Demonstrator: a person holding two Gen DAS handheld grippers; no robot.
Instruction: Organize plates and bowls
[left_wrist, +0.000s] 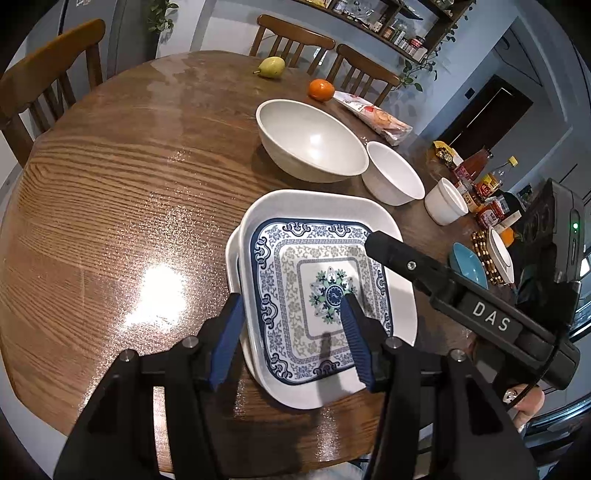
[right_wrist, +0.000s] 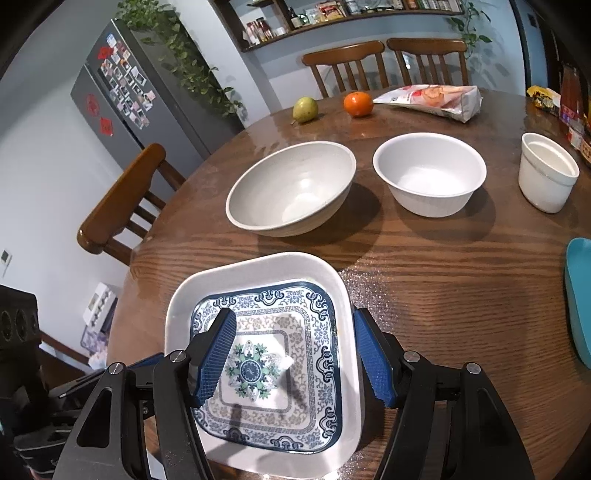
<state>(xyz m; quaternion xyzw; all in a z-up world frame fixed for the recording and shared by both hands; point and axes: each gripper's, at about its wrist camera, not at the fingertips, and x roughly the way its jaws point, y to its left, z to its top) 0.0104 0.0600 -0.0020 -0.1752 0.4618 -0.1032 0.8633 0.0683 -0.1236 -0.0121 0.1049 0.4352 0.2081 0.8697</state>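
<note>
Stacking looks done at lower centre: patterned plate (left_wrist: 325, 295) nested in white plate (left_wrist: 317, 206), left gripper (left_wrist: 291, 306) and right gripper (right_wrist: 295, 354) both spread, holding nothing; lift straight up to avoid nudging rims.

Each tool is a matte black frame of angled struts with triangular cut-outs, joined by round silver screw heads. The left tool (left_wrist: 293, 334) and right tool (right_wrist: 295, 360) both carry blue ribbed fingers (right_wrist: 218, 356). Seen from the left wrist, the right tool's black body bears white letters "DAS" (left_wrist: 491, 315), a thin black cable, and a green indicator light (left_wrist: 574, 225).
</note>
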